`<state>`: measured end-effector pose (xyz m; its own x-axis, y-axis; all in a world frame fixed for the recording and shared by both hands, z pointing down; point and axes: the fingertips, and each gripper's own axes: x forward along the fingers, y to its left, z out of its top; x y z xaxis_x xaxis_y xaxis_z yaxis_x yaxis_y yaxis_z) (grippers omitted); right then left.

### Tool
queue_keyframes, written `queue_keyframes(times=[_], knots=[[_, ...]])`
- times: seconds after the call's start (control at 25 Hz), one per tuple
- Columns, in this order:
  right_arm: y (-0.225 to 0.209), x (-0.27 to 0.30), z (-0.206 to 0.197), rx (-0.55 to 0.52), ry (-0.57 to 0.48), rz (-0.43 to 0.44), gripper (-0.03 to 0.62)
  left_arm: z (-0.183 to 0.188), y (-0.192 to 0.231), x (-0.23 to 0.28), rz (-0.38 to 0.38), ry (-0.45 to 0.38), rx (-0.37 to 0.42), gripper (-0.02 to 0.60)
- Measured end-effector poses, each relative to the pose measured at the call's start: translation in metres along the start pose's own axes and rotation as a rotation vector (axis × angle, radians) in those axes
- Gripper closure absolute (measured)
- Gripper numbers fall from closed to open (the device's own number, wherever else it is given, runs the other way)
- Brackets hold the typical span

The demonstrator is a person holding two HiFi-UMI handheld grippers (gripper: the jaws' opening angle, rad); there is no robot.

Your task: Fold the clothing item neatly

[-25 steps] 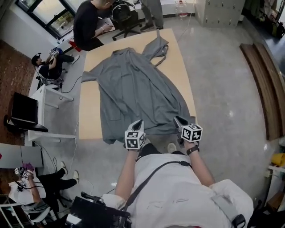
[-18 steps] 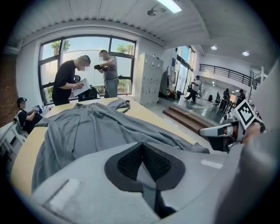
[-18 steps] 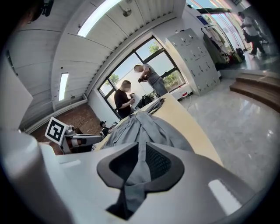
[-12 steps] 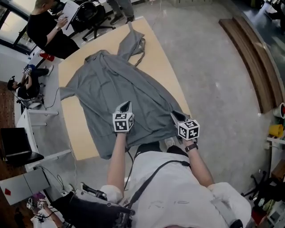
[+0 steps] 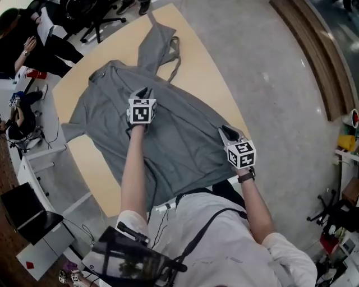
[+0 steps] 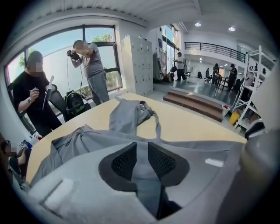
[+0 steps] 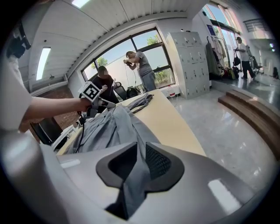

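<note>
A long grey garment (image 5: 179,120) lies spread on the wooden table (image 5: 205,67), collar at the far end and a belt loop trailing beyond it. My left gripper (image 5: 144,91) reaches far out over the upper chest area. Its jaws (image 6: 142,159) are opening, and a fold of grey cloth (image 6: 87,140) still lies loosely between the pads. My right gripper (image 5: 227,132) stays at the near right edge of the table. It (image 7: 140,164) is shut on a pinch of the garment's hem (image 7: 111,124), which rises from the jaws toward the left gripper.
People (image 5: 28,45) sit and stand beyond the table's far left corner, by an office chair (image 5: 92,14). White desks (image 5: 33,162) line the left side. A wooden step (image 5: 314,56) runs along the floor at the right. Lockers (image 6: 138,63) stand at the back.
My left gripper has travelled from the near hem far across the garment toward the collar, dragging cloth over with it, and its jaws have parted. The right gripper has stayed near the table's near edge.
</note>
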<state>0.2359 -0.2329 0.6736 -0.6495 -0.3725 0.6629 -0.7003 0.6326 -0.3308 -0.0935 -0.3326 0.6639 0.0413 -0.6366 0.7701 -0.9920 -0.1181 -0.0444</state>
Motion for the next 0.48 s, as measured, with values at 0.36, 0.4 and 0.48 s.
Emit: queue_keyframes(times=[0.36,0.4,0.48], knots=[[-0.028,-0.017,-0.029,-0.025,0.081,-0.158,0.497,0.023,0.053,0.089,-0.032,0.127,0.114,0.446],[-0.030,-0.021,-0.033,-0.023,0.090,-0.173,0.490,0.019,0.052,0.098,-0.048,0.151,0.120,0.445],[-0.035,-0.028,-0.040,-0.004,0.102,-0.204,0.480,0.012,0.052,0.113,-0.072,0.191,0.121,0.446]])
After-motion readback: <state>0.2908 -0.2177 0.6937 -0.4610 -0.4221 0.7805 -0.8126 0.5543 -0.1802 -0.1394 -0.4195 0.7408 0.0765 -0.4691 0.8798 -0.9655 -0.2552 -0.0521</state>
